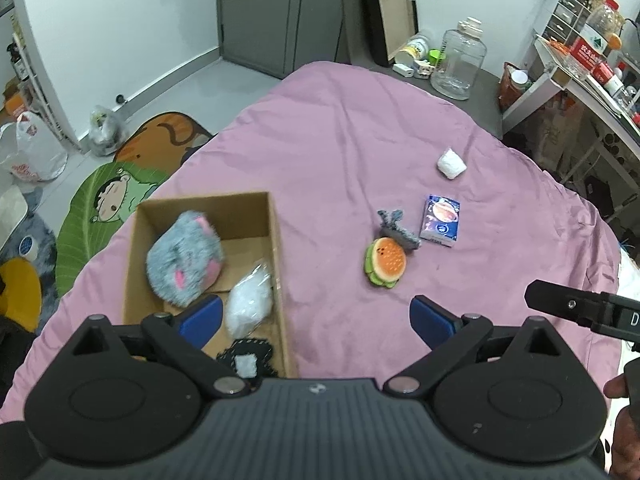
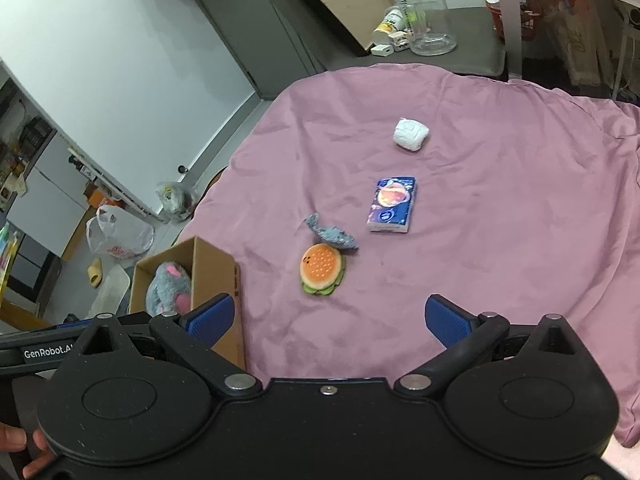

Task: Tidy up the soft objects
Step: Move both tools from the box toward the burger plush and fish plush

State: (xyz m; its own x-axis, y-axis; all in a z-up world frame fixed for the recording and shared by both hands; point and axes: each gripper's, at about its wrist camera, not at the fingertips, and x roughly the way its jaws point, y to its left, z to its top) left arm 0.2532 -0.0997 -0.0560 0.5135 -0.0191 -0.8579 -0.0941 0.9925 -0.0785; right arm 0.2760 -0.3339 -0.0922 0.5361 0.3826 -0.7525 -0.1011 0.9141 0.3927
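Two claws here, both spread wide with nothing between the blue pads. The left claw (image 1: 316,320) hangs over the near edge of the cardboard box (image 1: 276,248), its left pad over the box's inside and its right pad over bare sheet. The right claw (image 2: 328,320) hovers over the pink bedsheet (image 2: 500,200), to the right of the box, pads well apart.

Using the box as the landmark: inside it sits a fluffy grey-and-pink plush (image 1: 184,258) against the left wall, a clear bag of white stuffing (image 1: 250,300) against the right wall, and a dark knitted piece with a white patch (image 1: 246,356) at the near end, partly hidden behind the left claw's body.

Right of the box, out on the sheet, lies a burger plush (image 2: 322,270), orange bun up. A small grey knitted fish-looking toy (image 2: 330,234) touches its far edge. Just past that, further right of the box, is a blue tissue pack (image 2: 390,206) lying flat. Further still from the box, a small white wrapped bundle (image 2: 410,134) sits on its own, well apart from the rest.

Beyond the bed's far end, way off from the box, a big clear water jug (image 2: 424,12) stands on the floor.
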